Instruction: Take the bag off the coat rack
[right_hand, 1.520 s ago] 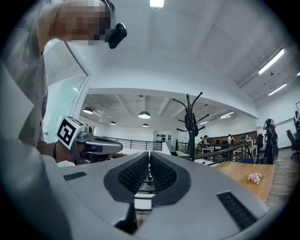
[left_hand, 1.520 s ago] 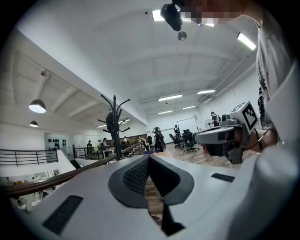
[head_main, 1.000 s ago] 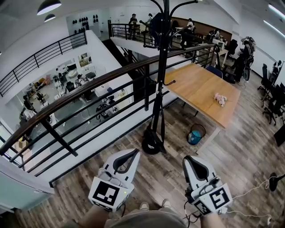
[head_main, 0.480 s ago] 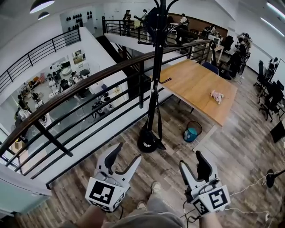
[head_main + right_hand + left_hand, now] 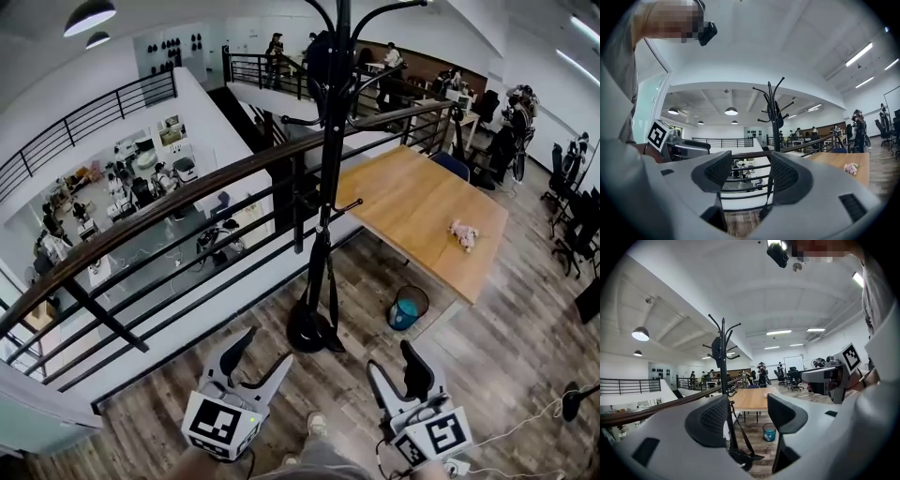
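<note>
A black coat rack (image 5: 335,169) stands on the wood floor beside the railing, a couple of steps ahead of me. A dark bag (image 5: 319,52) hangs high on its hooks, and its long strap (image 5: 325,277) drops along the pole to the base. The left gripper view shows the same bag (image 5: 716,347) up on the rack, far beyond the jaws. My left gripper (image 5: 270,345) and right gripper (image 5: 388,356) are held low near my body. Both point toward the rack. Their jaws have just been opening and now stand open with nothing between them.
A black railing with a wooden handrail (image 5: 187,192) runs behind the rack, over a drop to a lower floor. A wooden table (image 5: 412,202) with a pink plush toy (image 5: 463,234) stands at the right, a blue bin (image 5: 408,307) beside it. Office chairs and people are farther back.
Both grippers went from shut to open. They have dropped lower in the head view, and the rack's base now sits closer to them.
</note>
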### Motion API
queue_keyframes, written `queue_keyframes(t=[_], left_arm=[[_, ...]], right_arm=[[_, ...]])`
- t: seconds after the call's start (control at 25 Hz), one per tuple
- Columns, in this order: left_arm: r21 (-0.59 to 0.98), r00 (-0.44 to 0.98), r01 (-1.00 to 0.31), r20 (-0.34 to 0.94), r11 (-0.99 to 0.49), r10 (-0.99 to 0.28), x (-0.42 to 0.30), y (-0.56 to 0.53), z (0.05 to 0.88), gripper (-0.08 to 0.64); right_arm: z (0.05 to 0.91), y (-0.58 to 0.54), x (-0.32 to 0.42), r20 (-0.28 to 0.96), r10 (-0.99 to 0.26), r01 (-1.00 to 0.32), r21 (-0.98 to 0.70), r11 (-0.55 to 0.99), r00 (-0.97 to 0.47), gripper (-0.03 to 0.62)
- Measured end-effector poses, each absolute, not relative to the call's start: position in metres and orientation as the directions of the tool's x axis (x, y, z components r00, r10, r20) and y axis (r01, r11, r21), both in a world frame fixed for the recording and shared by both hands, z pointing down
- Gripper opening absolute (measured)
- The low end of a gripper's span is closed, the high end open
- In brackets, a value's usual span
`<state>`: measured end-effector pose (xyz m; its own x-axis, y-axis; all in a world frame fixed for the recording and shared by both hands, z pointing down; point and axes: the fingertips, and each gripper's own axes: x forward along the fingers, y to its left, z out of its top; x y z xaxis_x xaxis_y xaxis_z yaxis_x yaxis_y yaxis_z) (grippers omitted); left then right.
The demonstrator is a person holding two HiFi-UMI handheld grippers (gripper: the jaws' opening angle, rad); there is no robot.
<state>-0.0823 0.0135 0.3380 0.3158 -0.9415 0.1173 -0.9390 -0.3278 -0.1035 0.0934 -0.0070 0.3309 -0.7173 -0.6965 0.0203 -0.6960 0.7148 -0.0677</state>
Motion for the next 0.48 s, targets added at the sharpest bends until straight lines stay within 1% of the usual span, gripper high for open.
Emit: queue_keyframes(t=[0.48], left_arm=[[-0.123,0.241,-0.956,0.189,-0.266,-0.952,-0.088,-0.097,0.344,0.275]], right_arm=[[0.353,-0.135,0.089,0.055,-0.640,-0.642,-0.075,0.763,-0.767,0.258]])
